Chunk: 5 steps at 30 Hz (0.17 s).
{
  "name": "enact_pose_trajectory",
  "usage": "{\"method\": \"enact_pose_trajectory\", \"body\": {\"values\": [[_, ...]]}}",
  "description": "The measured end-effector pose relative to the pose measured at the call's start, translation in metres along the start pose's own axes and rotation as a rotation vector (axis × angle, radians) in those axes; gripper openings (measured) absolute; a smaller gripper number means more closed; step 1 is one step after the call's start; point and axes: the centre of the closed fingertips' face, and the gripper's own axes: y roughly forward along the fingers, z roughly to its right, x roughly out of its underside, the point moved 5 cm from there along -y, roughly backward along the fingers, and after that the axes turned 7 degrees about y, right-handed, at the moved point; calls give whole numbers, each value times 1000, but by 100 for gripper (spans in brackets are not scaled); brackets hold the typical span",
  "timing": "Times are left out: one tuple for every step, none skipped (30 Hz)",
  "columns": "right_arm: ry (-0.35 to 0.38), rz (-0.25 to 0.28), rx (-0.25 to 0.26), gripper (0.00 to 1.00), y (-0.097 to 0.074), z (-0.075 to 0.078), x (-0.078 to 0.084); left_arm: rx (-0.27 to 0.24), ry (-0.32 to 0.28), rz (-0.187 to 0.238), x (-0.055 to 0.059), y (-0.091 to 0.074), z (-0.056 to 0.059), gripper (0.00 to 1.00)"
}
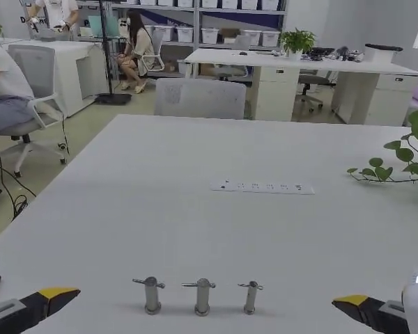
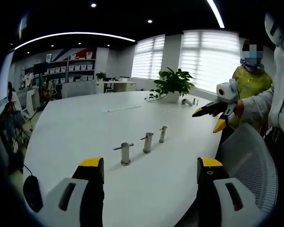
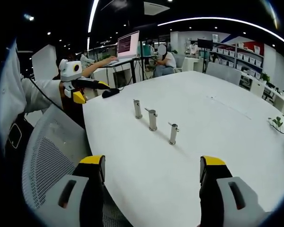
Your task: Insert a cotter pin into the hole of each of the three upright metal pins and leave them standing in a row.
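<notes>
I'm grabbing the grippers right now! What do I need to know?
Left gripper: jaws open, empty, off the left end of the row.
Right gripper: jaws open, empty, off the right end.
Things: three metal pins stand upright in a row on the white table.
Done: each one appears to have a cotter pin through its top.
Left: probably nothing. The right-hand one's is small in the head view, so give it a look.
</notes>
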Motion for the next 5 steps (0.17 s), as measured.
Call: {"method": "enact_pose_trajectory", "body": {"values": [[0,0,0,84,0,0,0,1,0,0,0,0,0,81],[1,0,-1,84,0,0,0,1,-1,1,0,0,0,81],[1,-2,-1,84,0,0,0,1,0,0,0,0,0,80],[0,-4,-1,84,0,0,1,1,1,0,0,0,0,80],[0,-4,0,84,-1,0,1,2,-1,2,-1,0,0,80]]}}
